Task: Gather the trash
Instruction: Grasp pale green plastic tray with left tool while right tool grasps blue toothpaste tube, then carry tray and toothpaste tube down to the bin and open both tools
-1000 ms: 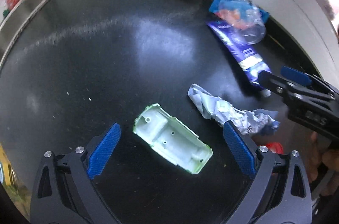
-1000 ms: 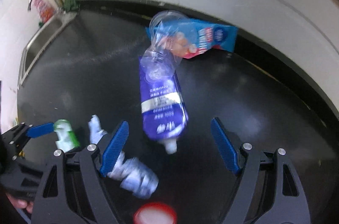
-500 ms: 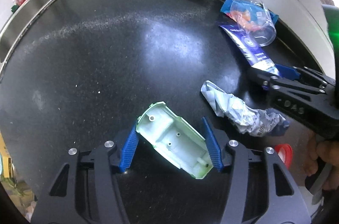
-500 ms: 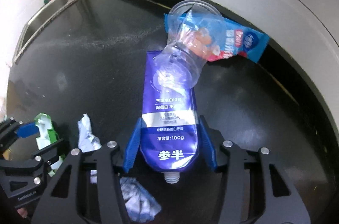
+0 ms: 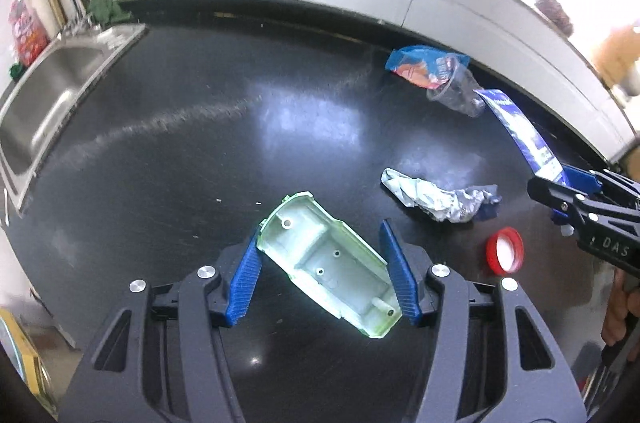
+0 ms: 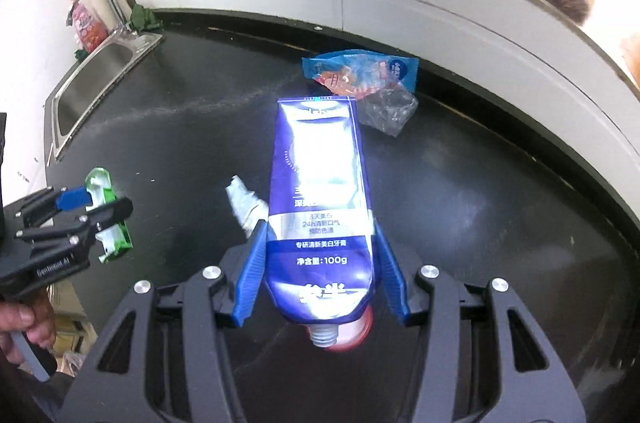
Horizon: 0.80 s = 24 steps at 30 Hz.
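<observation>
Both full: my left gripper [image 5: 320, 273] clamps the green shell [image 5: 328, 263] crosswise, right gripper [image 6: 320, 267] pinches the toothpaste tube [image 6: 320, 207], its length pointing far. Crumpled wrapper [image 5: 436, 199] lies between them.

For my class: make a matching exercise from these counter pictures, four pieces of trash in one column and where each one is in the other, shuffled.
Things:
1. green plastic shell
2. blue toothpaste tube
3. red cap
4. clear plastic cup

Places:
A. lying against the blue snack wrapper
B. gripped in the left gripper
C. alone on the black counter
D. gripped in the right gripper

Pairs: 1-B, 2-D, 3-C, 4-A
</observation>
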Motion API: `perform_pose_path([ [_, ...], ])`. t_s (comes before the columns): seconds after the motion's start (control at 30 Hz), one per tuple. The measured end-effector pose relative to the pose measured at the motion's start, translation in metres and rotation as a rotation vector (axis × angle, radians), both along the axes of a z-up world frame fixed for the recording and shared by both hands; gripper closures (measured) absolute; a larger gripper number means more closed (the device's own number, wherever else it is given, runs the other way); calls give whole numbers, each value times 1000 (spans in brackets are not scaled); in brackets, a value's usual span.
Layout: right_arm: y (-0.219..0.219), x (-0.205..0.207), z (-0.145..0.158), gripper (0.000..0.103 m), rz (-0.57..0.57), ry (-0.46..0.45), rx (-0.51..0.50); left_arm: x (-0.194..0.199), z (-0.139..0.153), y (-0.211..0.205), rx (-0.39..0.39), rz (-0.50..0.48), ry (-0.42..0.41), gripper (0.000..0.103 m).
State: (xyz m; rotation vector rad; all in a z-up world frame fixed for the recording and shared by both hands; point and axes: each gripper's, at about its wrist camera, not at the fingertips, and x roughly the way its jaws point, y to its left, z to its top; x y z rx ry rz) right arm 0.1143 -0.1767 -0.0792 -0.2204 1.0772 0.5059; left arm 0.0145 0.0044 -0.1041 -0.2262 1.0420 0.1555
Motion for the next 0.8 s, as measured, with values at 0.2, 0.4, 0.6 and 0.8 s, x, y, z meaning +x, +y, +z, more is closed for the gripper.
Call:
perform_pose_path([
  [0.2,2,-34,17,51,-37,-26,10,-20,11,15,0,-33,-20,46],
  [0.4,25,-57,32,51,-16,-51,28,-42,18,35,8,-38,-46,46],
  [0.6,103,-79,40,51,139,-54,80,-88,42,81,55,26,-123,46],
  [0.8,220,-130,35,51,396,11,166,-178,54,153,106,188,-151,46],
])
